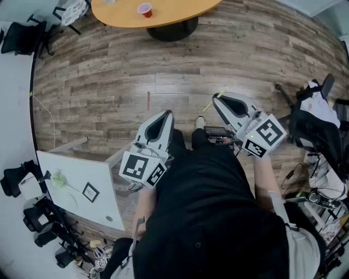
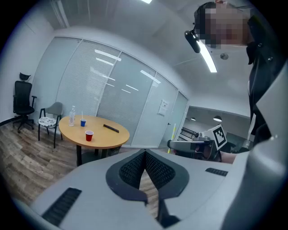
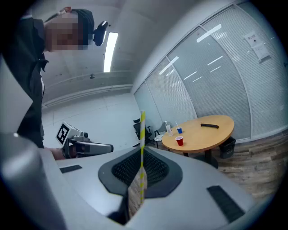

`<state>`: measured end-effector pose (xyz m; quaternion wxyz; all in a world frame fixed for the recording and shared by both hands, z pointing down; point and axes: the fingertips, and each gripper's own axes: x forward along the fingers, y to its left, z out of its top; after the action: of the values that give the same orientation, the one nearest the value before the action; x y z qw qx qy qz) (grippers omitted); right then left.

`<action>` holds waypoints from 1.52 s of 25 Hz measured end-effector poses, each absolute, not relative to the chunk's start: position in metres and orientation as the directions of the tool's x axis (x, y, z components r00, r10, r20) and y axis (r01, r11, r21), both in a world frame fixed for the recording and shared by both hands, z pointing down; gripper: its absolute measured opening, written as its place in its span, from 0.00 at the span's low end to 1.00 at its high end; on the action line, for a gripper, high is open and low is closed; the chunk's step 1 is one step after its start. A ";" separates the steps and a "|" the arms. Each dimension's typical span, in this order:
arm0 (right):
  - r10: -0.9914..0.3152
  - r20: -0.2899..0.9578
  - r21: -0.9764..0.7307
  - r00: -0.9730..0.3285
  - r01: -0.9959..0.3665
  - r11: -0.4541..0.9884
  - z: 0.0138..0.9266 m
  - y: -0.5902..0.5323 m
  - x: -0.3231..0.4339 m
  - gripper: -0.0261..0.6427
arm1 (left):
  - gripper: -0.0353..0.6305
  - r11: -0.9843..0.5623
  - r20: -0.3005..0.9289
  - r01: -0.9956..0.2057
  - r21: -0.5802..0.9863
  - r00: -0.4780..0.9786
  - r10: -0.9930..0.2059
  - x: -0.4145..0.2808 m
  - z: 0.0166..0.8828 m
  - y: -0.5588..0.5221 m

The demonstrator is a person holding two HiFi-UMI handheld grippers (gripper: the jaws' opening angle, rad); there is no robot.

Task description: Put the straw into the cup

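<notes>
Standing well apart from the round table (image 1: 131, 16), the person holds both tools low against the body, so I judge the task to be only at its approach stage. The right gripper (image 3: 141, 152) has its jaws pressed onto a yellow-and-white striped straw (image 3: 142, 130). The straw stands upright between the pads and pokes past the tips toward twelve o'clock. Pinched low like this, it has a long free end, which should suit lowering it into a cup mouth.

The left gripper (image 2: 145, 154) has its jaws together at the tips with nothing between them; only floor shows through the gap behind. It sits at nine o'clock of the right one, idle, probably kept free to steady a cup if needed.

From the right gripper view, the red cup (image 3: 180, 141) stands on the table at about two o'clock of the straw, open and seemingly empty. Just behind it is a blue cup (image 3: 179, 130) with a thin stick already in it, beside a clear bottle (image 3: 167, 128). A dark flat object (image 3: 209, 126) lies farther along the tabletop. The red cup therefore looks the likelier target. In the head view it sits at twelve o'clock, near the table's closer edge, which would make it easy to reach after walking across the wooden floor (image 1: 163, 76).
</notes>
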<state>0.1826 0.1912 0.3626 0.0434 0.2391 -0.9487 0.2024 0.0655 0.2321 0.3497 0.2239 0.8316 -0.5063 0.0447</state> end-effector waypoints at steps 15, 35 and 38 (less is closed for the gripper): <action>-0.371 0.165 -0.402 -0.914 -0.406 0.821 0.377 0.200 0.184 0.08 | 0.07 -0.297 0.344 -0.904 0.306 0.397 -0.851 0.062 0.361 0.251; -0.512 0.209 -0.346 -0.833 -0.552 0.758 0.353 0.146 0.127 0.08 | 0.07 -0.470 0.251 -0.823 0.319 0.551 -0.795 0.011 0.354 0.172; -0.529 0.200 -0.337 -0.825 -0.565 0.753 0.344 0.129 0.108 0.08 | 0.07 -0.495 0.228 -0.810 0.315 0.571 -0.789 -0.005 0.346 0.153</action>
<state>0.1077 0.1293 0.3442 0.0462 0.2923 -0.9351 0.1949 -0.0046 0.1525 0.3459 0.1967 0.8641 -0.4626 0.0265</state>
